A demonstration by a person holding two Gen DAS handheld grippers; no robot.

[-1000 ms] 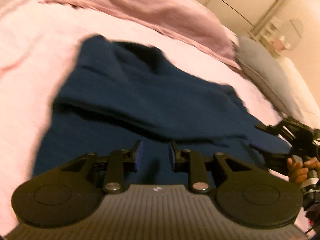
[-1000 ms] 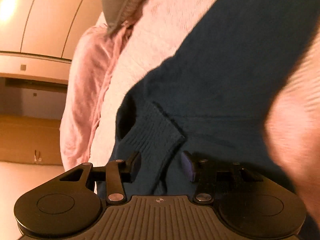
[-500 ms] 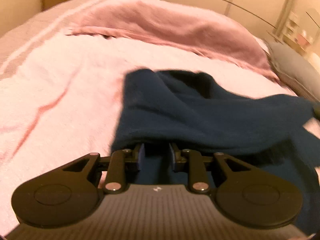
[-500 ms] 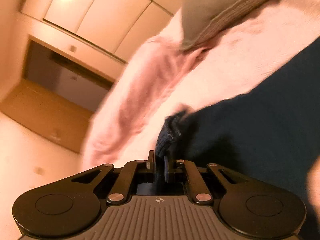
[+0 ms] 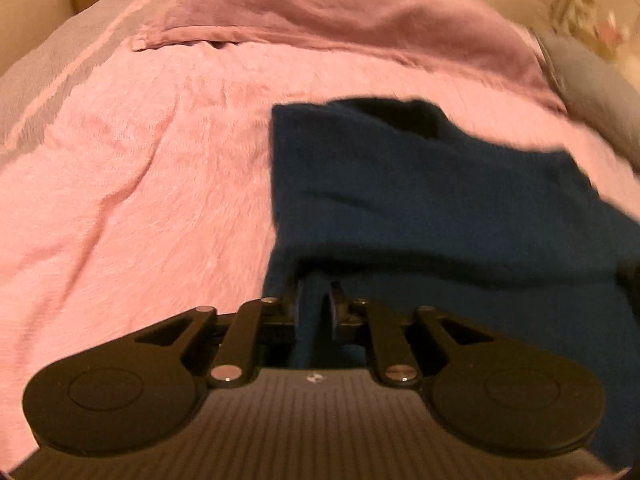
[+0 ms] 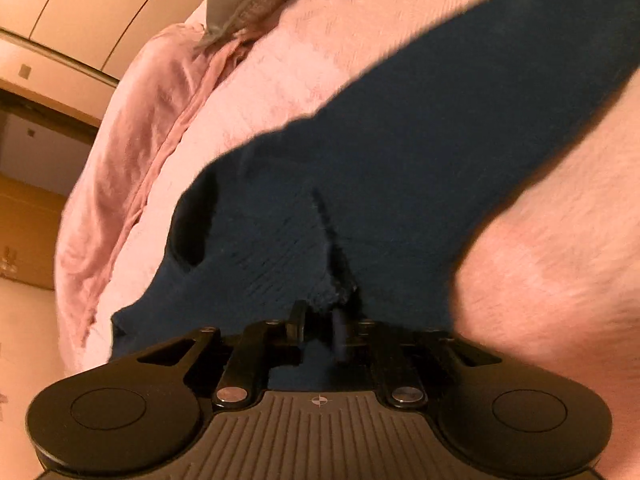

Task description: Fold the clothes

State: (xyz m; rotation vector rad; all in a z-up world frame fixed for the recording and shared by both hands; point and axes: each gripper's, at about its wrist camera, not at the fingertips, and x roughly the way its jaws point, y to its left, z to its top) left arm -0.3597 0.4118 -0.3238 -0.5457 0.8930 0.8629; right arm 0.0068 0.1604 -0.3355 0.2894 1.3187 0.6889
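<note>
"Two claws, one sweater [image 5: 440,200]. Tell me what each of yours has."

"Nearest me, my left claw [image 5: 314,308] is closing, with a fold of the dark blue knit standing up between its fingers. The pads look pressed on it, so I call that a pinch on the sweater's edge. My right claw [image 6: 320,322] is opening; the ribbed cuff [image 6: 288,264] sits just at its fingertips, but the picture is blurred and I doubt the pads grip it now."

"Where does the sweater lie?"

"Spread on the pink blanket [image 5: 140,200], partly doubled over itself, its far end with the dark neck opening toward the rumpled mauve sheet [image 5: 340,20]. A grey pillow [image 5: 592,80] sits beyond, at the right."

"How will it handle?"

"Soft and limp, I judge, with some weight to the knit. It will sag and stretch if lifted by a single point, and the fuzzy blanket may drag on it. I would take it at the ribbed cuff and the hem, where the cloth is thickest, and pinch through both layers so the fold comes along together."
</note>
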